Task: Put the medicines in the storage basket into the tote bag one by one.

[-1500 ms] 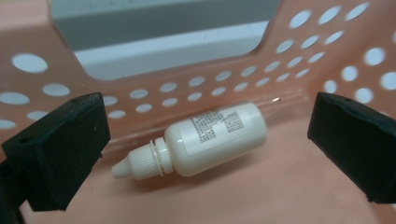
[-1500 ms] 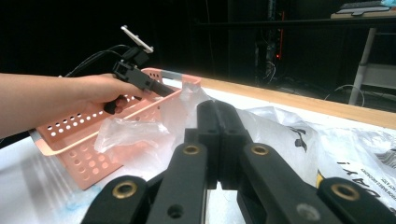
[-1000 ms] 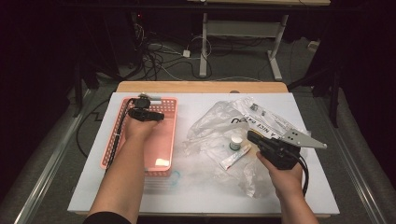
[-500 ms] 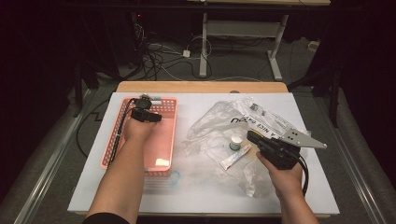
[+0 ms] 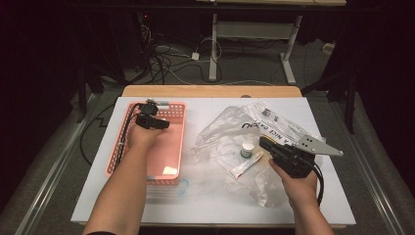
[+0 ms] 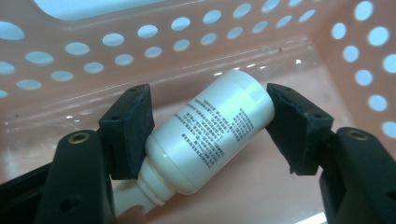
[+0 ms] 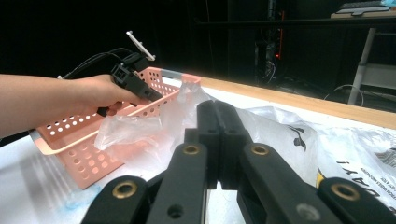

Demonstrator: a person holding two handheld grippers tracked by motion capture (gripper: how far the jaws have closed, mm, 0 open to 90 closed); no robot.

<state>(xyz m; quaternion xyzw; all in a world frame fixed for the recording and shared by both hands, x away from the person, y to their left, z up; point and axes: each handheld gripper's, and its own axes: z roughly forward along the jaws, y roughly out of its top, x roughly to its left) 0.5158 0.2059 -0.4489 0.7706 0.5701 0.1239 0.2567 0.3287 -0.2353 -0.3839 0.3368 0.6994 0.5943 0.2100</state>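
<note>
My left gripper [image 5: 150, 117] reaches down into the far end of a pink perforated basket [image 5: 182, 132]. In the left gripper view its jaws [image 6: 208, 100] have just been closing, and both pads press on a white bottle [image 6: 210, 130] with small printed text. The bottle lies tilted just above the basket floor [image 6: 261, 186]. My right gripper [image 5: 263, 143] rests on a crumpled clear plastic bag [image 5: 220, 132] at the right. In the right gripper view its jaws [image 7: 219, 112] are shut together with nothing between them.
A small white jar [image 5: 247, 148] and a white tube [image 5: 247, 164] lie in the bag just left of my right gripper. The white tabletop [image 5: 215, 196] ends in a wooden strip [image 5: 210, 91] at the back. Cables and desk legs lie on the floor beyond.
</note>
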